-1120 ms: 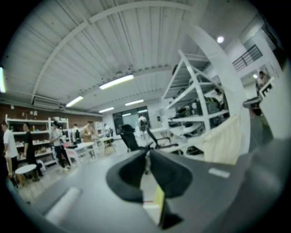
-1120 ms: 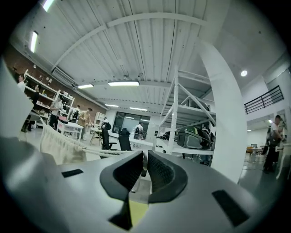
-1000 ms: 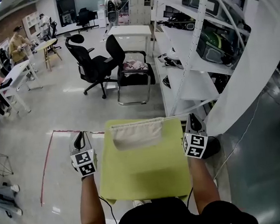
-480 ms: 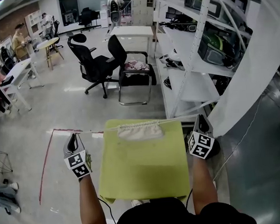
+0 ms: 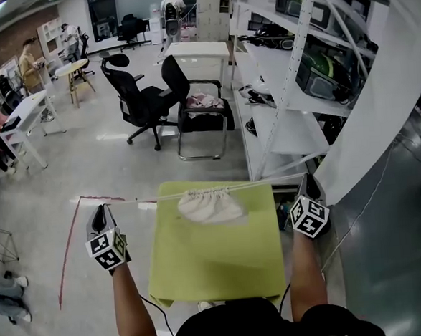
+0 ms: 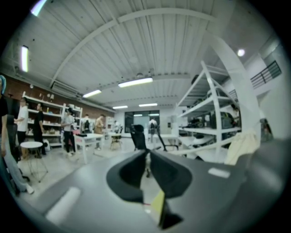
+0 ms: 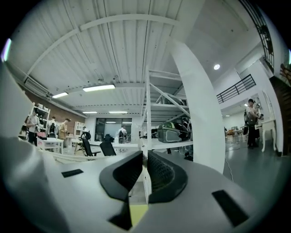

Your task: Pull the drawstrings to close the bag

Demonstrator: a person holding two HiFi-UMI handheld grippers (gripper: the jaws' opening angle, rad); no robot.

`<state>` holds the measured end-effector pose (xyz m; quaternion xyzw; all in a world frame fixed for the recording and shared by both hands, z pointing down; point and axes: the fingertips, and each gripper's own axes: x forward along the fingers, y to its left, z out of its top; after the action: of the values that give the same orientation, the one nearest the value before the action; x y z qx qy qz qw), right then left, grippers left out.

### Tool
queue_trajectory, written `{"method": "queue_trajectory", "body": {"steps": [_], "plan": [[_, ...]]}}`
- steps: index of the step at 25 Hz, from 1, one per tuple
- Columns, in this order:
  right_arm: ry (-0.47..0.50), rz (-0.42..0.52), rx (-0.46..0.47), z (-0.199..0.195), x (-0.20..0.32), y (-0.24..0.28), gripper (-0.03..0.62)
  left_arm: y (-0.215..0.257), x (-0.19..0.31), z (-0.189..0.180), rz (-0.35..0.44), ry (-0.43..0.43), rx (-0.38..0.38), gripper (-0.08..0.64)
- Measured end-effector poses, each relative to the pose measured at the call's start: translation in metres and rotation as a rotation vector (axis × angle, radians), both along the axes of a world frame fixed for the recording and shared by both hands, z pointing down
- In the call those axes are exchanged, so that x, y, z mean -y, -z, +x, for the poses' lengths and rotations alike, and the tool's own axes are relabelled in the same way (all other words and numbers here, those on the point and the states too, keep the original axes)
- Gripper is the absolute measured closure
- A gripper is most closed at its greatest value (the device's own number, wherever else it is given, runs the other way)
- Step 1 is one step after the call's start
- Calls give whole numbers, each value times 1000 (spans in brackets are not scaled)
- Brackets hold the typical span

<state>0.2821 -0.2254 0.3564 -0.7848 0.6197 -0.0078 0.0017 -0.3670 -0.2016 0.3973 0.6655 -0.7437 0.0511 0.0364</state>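
A cream drawstring bag (image 5: 209,205) lies at the far end of the yellow-green table (image 5: 217,264), its mouth bunched into tight gathers. One drawstring (image 5: 137,202) runs taut to the left, off the table, into my left gripper (image 5: 99,213). The other drawstring (image 5: 272,182) runs taut to the right into my right gripper (image 5: 311,184). Both grippers are held out beyond the table's sides, each shut on its string. In the left gripper view (image 6: 147,157) and the right gripper view (image 7: 145,159) the jaws stand almost together; the string hardly shows there.
White metal shelving (image 5: 286,122) with equipment stands close on the right. Two black chairs (image 5: 148,96) and a white desk (image 5: 195,50) are on the floor ahead. Red tape (image 5: 68,245) marks the floor at left. People stand far off at back left.
Both grippers have moved outward, away from each other. The strings have gone taut and the bag's wide mouth has drawn together into a small gathered bunch.
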Motion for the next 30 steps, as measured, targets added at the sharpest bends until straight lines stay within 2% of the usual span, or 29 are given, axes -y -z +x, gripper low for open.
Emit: {"method": "queue_trajectory", "body": {"steps": [8,13,16,23,30], "plan": [[-2,6,23,12,3,1,557,5,3,-9,4,-3,-10,522],[16,-7,-56,6,4,-1,557,7,8,-8,0,8,12,522],[26,-15,-65,5,9,-1,557,9,13,-6,-12,5,40,522],[104,-34,-111,-13,17,-6,557,11,26,4,-14,-19,60,522],[157,-32,-110,-30,25,-8,557,16,41,24,-1,-68,65,522]]}}
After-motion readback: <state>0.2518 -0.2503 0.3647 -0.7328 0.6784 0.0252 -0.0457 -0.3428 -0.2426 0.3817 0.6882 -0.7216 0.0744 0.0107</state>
